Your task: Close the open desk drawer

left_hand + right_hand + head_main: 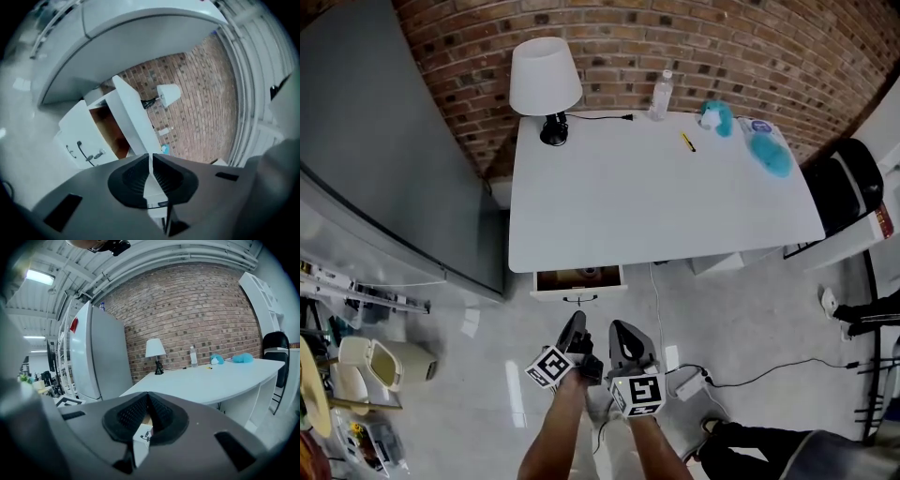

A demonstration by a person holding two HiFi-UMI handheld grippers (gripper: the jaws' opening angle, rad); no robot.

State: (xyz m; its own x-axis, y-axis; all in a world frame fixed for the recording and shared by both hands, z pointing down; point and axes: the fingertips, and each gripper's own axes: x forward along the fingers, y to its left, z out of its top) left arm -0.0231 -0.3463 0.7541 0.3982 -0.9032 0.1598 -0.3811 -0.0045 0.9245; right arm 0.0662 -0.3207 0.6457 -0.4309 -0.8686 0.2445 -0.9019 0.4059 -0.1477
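**Tongs shut and empty, short of the open drawer**

Left tongs (pixel 151 155) and right tongs (pixel 148 394) each have their jaws pressed together on nothing; they hang side by side in front of the desk (pixel 656 192), apart from it, probably so a blunt tip can push; drawer (pixel 578 278) juts from the desk's front edge near its lamp-side corner, handle (pixel 579 299) facing them; only floor (pixel 741 319) lies between.
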